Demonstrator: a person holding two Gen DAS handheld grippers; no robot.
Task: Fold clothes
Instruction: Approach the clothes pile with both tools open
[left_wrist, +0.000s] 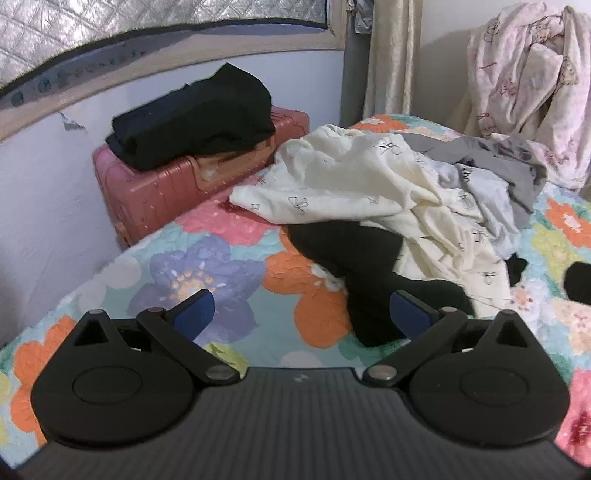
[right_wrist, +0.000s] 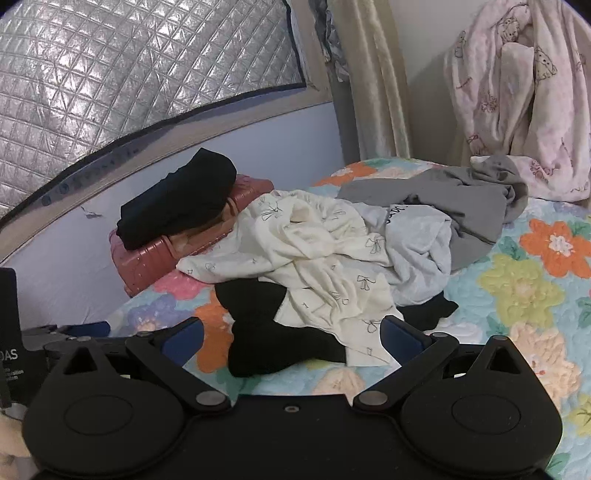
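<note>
Floral quilted bedspread (left_wrist: 207, 266) in orange, purple, pink and teal fills the left wrist view, and the left gripper (left_wrist: 302, 314) hangs above it with its blue-padded fingers spread wide, released and holding nothing. Just beyond the fingers lies a black garment (left_wrist: 354, 258), partly buried under a cream garment printed with small bows (left_wrist: 343, 177). To the right of the cream one, a pale white garment (left_wrist: 476, 199) and a grey garment (left_wrist: 491, 155) are heaped together in the same loose pile. Far left, a pink hard-shell suitcase (left_wrist: 147, 192) lies flat between the bed and the wall, and a folded black garment (left_wrist: 192, 118) rests on top of it. At far right a pink printed blanket (left_wrist: 528, 74) is bunched up against the wall, with a beige curtain (left_wrist: 391, 55) to its left.

From the right wrist view, the right gripper (right_wrist: 291, 334) is likewise released, its fingers wide apart and empty, hovering over the near edge of the pile. The black garment (right_wrist: 266, 328) lies between the two fingers from this angle, with a corner of the cream bow-print garment (right_wrist: 310, 251) draped over it toward the right finger. The pale white garment (right_wrist: 417, 236) and the grey garment (right_wrist: 461, 199) lie behind, farther right on the bedspread (right_wrist: 517, 288). The suitcase (right_wrist: 147, 262) with its folded black garment (right_wrist: 177, 199) sits at far left, under a window covered with silver quilted foil (right_wrist: 129, 74). The pink blanket (right_wrist: 517, 92) is at far right.
</note>
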